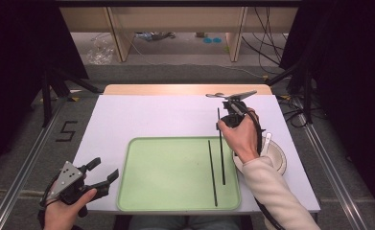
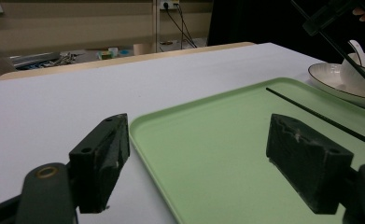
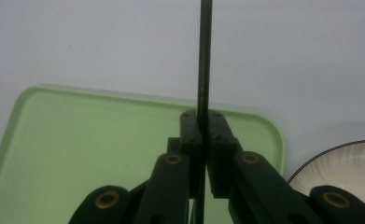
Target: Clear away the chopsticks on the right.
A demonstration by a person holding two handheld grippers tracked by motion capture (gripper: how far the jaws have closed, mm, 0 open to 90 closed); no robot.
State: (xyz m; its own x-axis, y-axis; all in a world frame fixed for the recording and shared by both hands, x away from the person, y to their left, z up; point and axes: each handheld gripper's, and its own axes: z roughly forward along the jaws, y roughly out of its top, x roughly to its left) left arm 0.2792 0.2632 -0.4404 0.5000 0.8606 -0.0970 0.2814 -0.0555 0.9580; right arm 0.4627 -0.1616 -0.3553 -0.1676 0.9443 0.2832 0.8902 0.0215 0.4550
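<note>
The right gripper (image 1: 225,120) is clamped on one chopstick (image 3: 203,60), apparently to lay it beside its mate (image 1: 212,170) on the green tray (image 1: 175,201); the left gripper (image 1: 101,175) waits, jaws spread wide.

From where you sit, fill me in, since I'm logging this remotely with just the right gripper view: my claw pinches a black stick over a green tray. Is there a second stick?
Observer: Yes, another black chopstick lies flat in the green tray, beside the held chopstick.
Operator: What's the left claw doing?
Observer: The left claw is open and holds nothing, hovering at the tray's left edge.
Operator: That white dish at my right, anything in it?
Observer: A bowl with a white spoon sits on the plate.
</note>
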